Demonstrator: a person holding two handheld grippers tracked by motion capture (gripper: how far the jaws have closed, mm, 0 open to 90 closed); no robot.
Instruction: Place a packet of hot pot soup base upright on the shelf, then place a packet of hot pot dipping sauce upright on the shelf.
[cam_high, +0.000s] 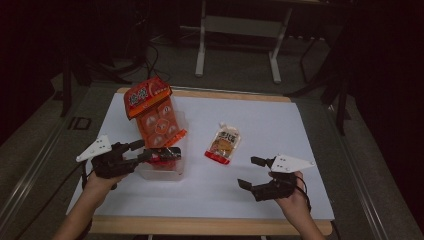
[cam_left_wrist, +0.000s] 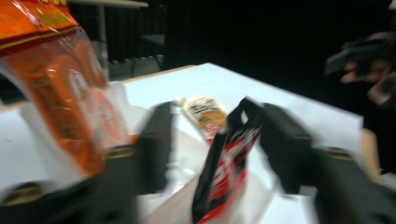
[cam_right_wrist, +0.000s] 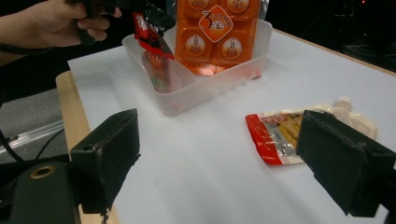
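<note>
In the high view my left gripper (cam_high: 162, 150) reaches over a clear plastic tub (cam_high: 177, 172) at the table's left. Between its jaws stands a black and red snack packet (cam_left_wrist: 224, 172), its lower end down in the tub (cam_right_wrist: 187, 93). The jaws stand apart, and a gap shows on one side of the packet. A big orange multipack (cam_high: 152, 112) leans upright in the tub's far end. A cream and red sauce pouch (cam_high: 223, 144) lies flat mid-table. My right gripper (cam_high: 247, 171) rests open near the front right, with nothing between its fingers and the pouch (cam_right_wrist: 280, 135) just beyond them.
The white mat (cam_high: 280, 125) covers a wooden table whose edge (cam_high: 210, 226) runs along the front. A metal table frame (cam_high: 237, 30) stands on the floor behind. Bare mat lies between the tub and the right gripper.
</note>
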